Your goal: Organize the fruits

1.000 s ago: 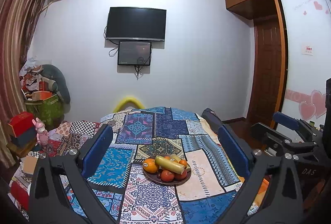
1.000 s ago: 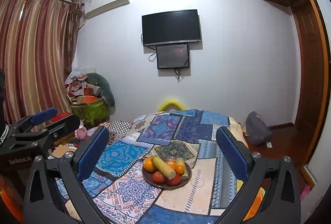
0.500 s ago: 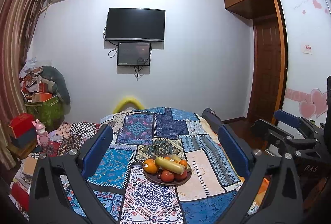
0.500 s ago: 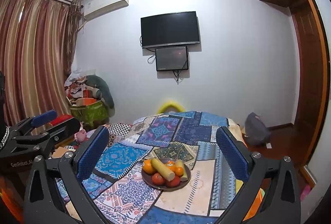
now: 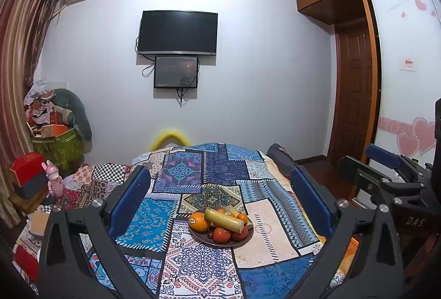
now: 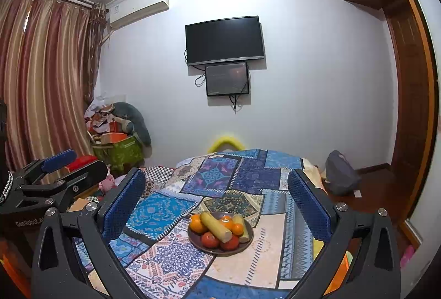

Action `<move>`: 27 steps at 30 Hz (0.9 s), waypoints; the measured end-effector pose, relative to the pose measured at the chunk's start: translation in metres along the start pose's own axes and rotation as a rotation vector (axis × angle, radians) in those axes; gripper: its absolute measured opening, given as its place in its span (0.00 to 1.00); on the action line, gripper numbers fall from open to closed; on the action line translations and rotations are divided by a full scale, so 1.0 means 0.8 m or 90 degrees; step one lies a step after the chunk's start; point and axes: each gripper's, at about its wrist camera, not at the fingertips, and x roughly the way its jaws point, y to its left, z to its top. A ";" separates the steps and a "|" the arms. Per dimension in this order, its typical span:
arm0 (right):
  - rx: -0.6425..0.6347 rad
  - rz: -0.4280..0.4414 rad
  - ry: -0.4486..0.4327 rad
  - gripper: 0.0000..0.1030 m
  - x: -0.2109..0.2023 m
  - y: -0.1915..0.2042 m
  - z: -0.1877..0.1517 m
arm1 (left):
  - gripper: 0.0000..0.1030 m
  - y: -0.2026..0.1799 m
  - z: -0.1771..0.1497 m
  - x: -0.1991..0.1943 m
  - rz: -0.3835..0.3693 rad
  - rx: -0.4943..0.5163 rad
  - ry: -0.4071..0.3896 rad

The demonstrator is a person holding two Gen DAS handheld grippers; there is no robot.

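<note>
1. The task's fruits all lie together in a dark round shallow plate (image 5: pixel 249 234) that rests on the bed covered with a blue and white patchwork quilt (image 5: pixel 204 177). No fruit shows on the quilt outside the plate.

2. On the plate, a long pale yellow-green cylindrical fruit (image 5: pixel 223 219) lies across the top. A large orange (image 5: pixel 199 221) sits at the plate's left side, two red round fruits (image 5: pixel 222 234) at its near edge, and smaller oranges (image 5: pixel 242 217) at its far right. A second pale long fruit (image 6: pixel 239 221) shows on the right of the pile in the right wrist view.

3. The left gripper (image 5: pixel 220 199) hangs above the near end of the bed with its blue-padded jaws spread wide and nothing between them. The plate lies ahead of it and below.

4. The right gripper (image 6: pixel 216 197) is likewise spread wide and holds nothing, and the plate lies ahead between its jaws.

5. This scene fits two stages: fruits heaped and waiting to be sorted out of the plate, or fruits already gathered into it. The pictures do not settle which.

6. Any pick from the pile would call for care: the round fruits lean on each other and could roll on the soft quilt.

7. Compared with a second ago, the plate and fruits lie unchanged. In the right wrist view the plate sits slightly lower and nearer, so that gripper has shifted a little; the left view is almost the same.
</note>
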 end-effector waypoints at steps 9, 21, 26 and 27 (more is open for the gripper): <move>-0.001 -0.002 -0.002 1.00 -0.002 0.001 0.001 | 1.00 0.003 0.000 0.000 -0.010 -0.004 0.001; 0.003 -0.006 -0.001 1.00 -0.002 -0.001 0.003 | 1.00 -0.001 -0.001 0.003 -0.018 -0.004 0.009; 0.004 -0.006 0.001 1.00 -0.002 -0.002 0.004 | 1.00 -0.002 -0.003 0.003 -0.021 -0.002 0.012; 0.004 -0.006 0.001 1.00 -0.002 -0.001 0.004 | 1.00 -0.002 -0.003 0.004 -0.022 -0.001 0.013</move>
